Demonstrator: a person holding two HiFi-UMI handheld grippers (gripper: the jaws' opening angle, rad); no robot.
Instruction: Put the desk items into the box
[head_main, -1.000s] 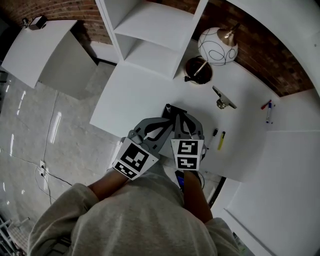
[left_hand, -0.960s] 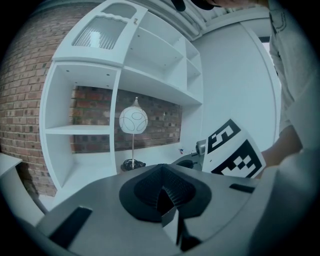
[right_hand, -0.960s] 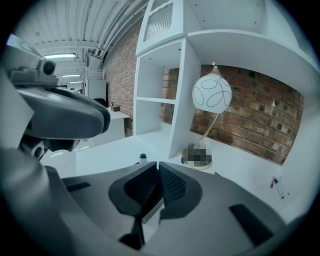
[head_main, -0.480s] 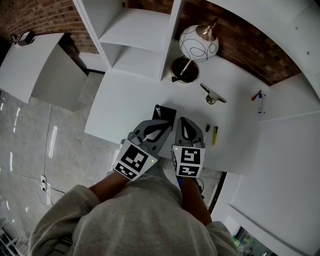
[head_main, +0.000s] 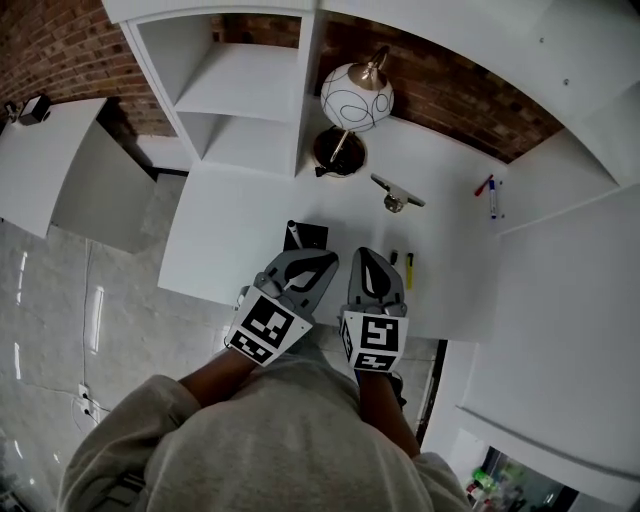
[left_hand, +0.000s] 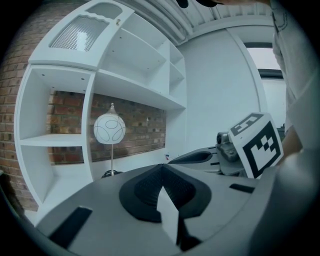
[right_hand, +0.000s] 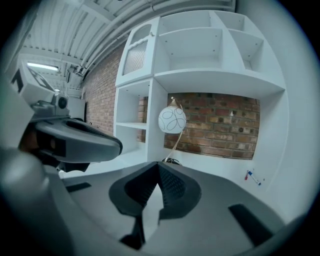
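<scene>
Step in hand, as I judged it: the approach before a pick, with nothing carried yet. My left gripper (head_main: 318, 262) had its jaws pressed together at the tips with nothing between them. My right gripper (head_main: 370, 256) was the same, pads meeting and empty. Both hung side by side above the near edge of the white desk (head_main: 230, 220); I could not tell whether either touched it. The small black open-topped box (head_main: 312, 238) sat just beyond the left gripper at 12 o'clock, with something pale standing in it that I could not identify. The slim black pen (head_main: 393, 258) and slim yellow pen (head_main: 408, 270) lay parallel just beside the right gripper's tip, at 1 o'clock. Farther off were a silver metal clip-like piece (head_main: 397, 192) at 12 o'clock and red and blue markers (head_main: 490, 190) at 2 o'clock, well apart. The white globe lamp (head_main: 356, 97) with brass cap stood at the back. Next move, in my estimate: spread the right jaws, come down over the nearest pen crosswise, and close on its barrel.
</scene>
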